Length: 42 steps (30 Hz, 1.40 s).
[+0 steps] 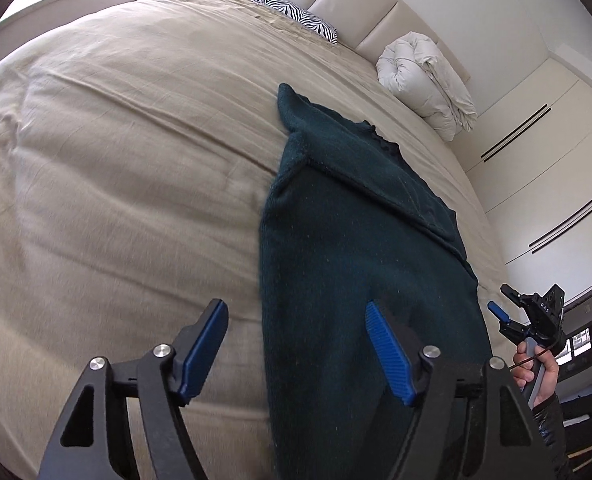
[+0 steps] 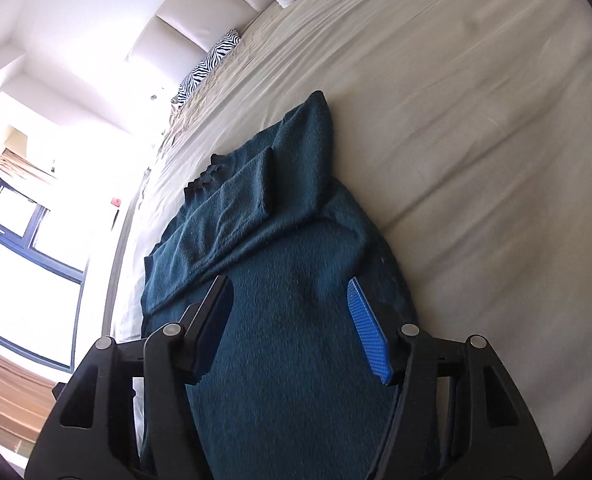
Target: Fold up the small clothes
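Observation:
A dark teal knitted sweater (image 1: 336, 240) lies flat on the beige bed (image 1: 115, 160), with one sleeve folded across its body. My left gripper (image 1: 296, 312) is open and empty, hovering over the sweater's near left edge. My right gripper (image 2: 289, 292) is open and empty, above the sweater (image 2: 279, 280) near its lower part. In the left wrist view the right gripper (image 1: 508, 312) shows at the sweater's right edge, held by a hand.
A rolled white duvet (image 1: 428, 80) and a zebra-print pillow (image 1: 296, 16) lie by the padded headboard (image 1: 360, 4). White wardrobe doors (image 1: 544, 152) stand to the right. A window (image 2: 23, 248) is beyond the bed's far side.

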Motion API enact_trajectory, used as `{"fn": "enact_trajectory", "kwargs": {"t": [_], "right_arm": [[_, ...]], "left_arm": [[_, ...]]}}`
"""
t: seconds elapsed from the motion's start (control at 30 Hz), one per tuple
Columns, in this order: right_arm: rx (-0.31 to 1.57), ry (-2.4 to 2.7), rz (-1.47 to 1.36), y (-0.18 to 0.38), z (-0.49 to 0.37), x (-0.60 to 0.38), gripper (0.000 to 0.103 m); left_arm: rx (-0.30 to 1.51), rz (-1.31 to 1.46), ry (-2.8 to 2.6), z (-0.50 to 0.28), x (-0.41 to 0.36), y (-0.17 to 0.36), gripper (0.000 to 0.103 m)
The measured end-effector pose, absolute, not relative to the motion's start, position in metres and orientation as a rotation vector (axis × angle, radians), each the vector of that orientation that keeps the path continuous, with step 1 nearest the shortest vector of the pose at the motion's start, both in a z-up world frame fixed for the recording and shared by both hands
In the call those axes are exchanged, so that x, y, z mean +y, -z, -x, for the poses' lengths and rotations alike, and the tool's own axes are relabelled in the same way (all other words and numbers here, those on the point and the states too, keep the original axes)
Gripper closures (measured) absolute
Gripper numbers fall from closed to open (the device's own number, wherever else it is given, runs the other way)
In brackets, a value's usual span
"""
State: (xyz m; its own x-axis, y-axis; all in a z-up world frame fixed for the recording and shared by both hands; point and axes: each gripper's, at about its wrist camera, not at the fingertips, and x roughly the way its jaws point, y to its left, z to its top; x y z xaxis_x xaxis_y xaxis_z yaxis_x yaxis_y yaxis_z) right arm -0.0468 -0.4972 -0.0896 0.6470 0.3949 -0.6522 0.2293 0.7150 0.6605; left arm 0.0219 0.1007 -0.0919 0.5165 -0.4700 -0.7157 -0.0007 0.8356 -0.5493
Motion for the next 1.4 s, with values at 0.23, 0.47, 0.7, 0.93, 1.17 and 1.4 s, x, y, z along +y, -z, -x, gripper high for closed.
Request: {"fn": "enact_trajectory", "kwargs": {"t": [0.23, 0.47, 0.7, 0.93, 1.17, 1.4], "right_arm": [[0.977, -0.123, -0.745, 0.100, 0.137, -0.493, 0.044], [1.000, -0.131, -0.756, 0.104, 0.188, -0.497, 0.044], [1.032, -0.125, -0.691, 0.088, 0.212, -0.498, 0.044], [1.106, -0.094, -0.624, 0.082, 0.239, -0.499, 0.044], [1.204, -0.062, -0.608, 0.090, 0.258, -0.506, 0.044], [1.217, -0.102, -0.641, 0.101, 0.253, -0.503, 0.046]], "left_arm": [[1.100, 0.550, 0.337, 0.033, 0.090, 0.106, 0.030], [1.173, 0.502, 0.387, 0.059, 0.080, 0.113, 0.034], [1.237, 0.474, 0.392, 0.063, 0.078, 0.121, 0.066], [1.241, 0.479, 0.398, 0.065, 0.081, 0.122, 0.087], [1.222, 0.482, 0.424, 0.066, 0.080, 0.118, 0.096], [1.208, 0.515, 0.442, 0.068, 0.086, 0.118, 0.097]]}}
